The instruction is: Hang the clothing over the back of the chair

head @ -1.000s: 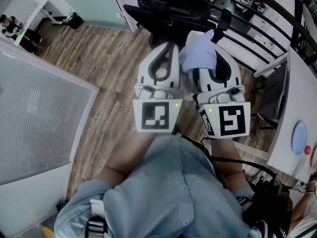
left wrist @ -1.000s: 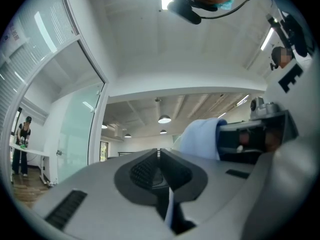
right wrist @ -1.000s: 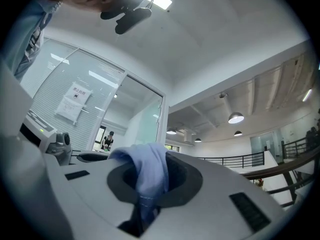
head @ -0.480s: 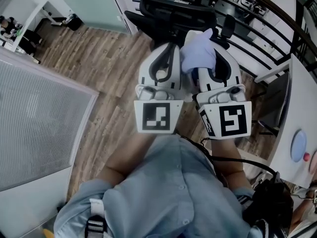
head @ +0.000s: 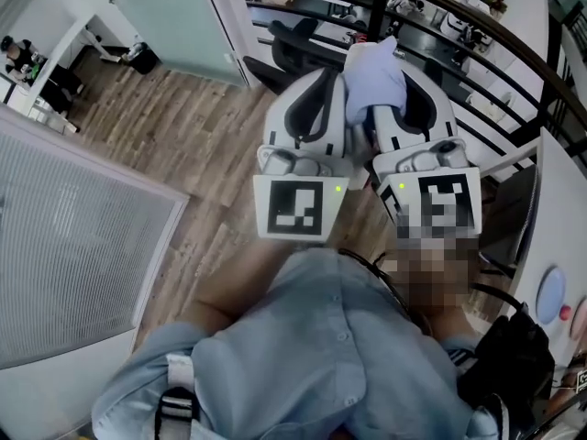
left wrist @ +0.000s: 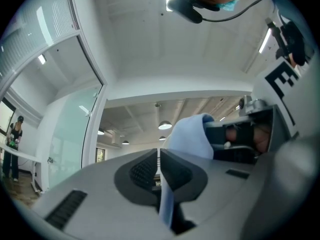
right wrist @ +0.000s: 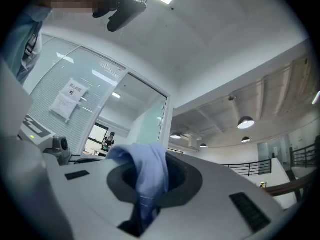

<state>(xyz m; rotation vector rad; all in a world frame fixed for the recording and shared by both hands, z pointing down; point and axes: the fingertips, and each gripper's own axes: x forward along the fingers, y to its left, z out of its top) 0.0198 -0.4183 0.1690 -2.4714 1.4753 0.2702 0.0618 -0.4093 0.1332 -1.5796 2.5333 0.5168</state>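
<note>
In the head view my two grippers are raised side by side in front of me. A bunched light-blue piece of clothing (head: 371, 79) sticks up between their tips. My left gripper (head: 327, 79) is shut on a thin fold of the clothing (left wrist: 165, 204); more of it bulges to the right (left wrist: 189, 136). My right gripper (head: 405, 88) is shut on a thicker wad of the clothing (right wrist: 145, 171), which spills over its jaws. The black office chair (head: 295, 42) stands just beyond the grippers, mostly hidden behind them. Both gripper views look upward at the ceiling.
A frosted glass partition (head: 73, 236) stands at the left and a white desk (head: 555, 236) at the right. A dark railing (head: 477, 21) runs behind the chair. A black bag (head: 504, 374) lies at the lower right. A person (head: 11, 49) stands far off at the left.
Both grippers have risen and moved forward together with the clothing, toward the chair. They now cover more of the chair.
</note>
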